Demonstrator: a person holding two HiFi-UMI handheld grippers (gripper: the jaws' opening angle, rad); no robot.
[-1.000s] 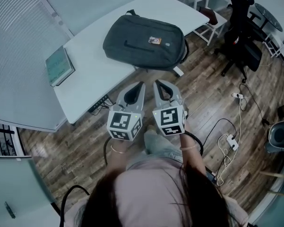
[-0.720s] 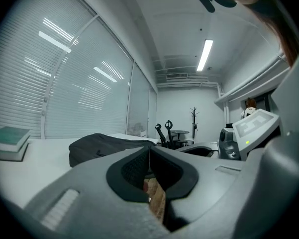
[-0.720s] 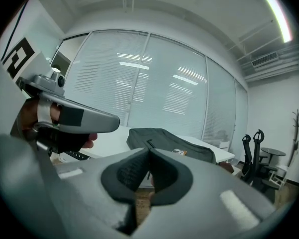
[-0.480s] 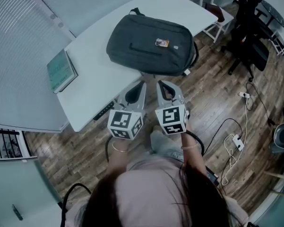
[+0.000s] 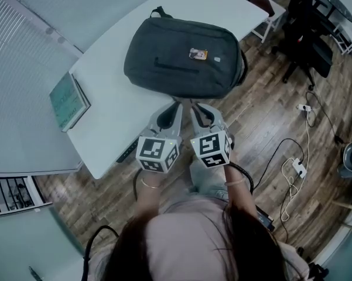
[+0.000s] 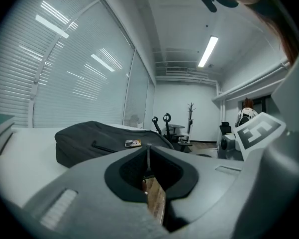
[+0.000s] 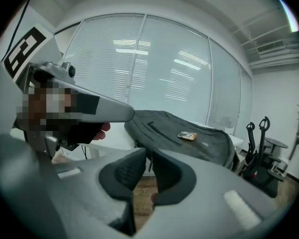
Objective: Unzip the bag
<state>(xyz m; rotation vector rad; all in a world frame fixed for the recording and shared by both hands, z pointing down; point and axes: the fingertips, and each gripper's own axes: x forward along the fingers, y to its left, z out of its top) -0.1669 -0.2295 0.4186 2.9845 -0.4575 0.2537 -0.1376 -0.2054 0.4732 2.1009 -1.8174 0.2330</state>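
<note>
- Head view: the dark bag [image 5: 181, 57] lies flat on the white counter [image 5: 114, 107], at its near edge toward the right corner.
- It looks like soft fabric, likely to buckle or slide. One gripper should steady the body while the other pinches the zip pull, which I cannot make out.
- The left hand-held gripper [image 5: 176, 105] and right hand-held gripper [image 5: 194, 106] are both closed and empty, near the bag's near side.
- The book [image 5: 68, 101] lies well apart by the left edge, so the approach is open.
</note>
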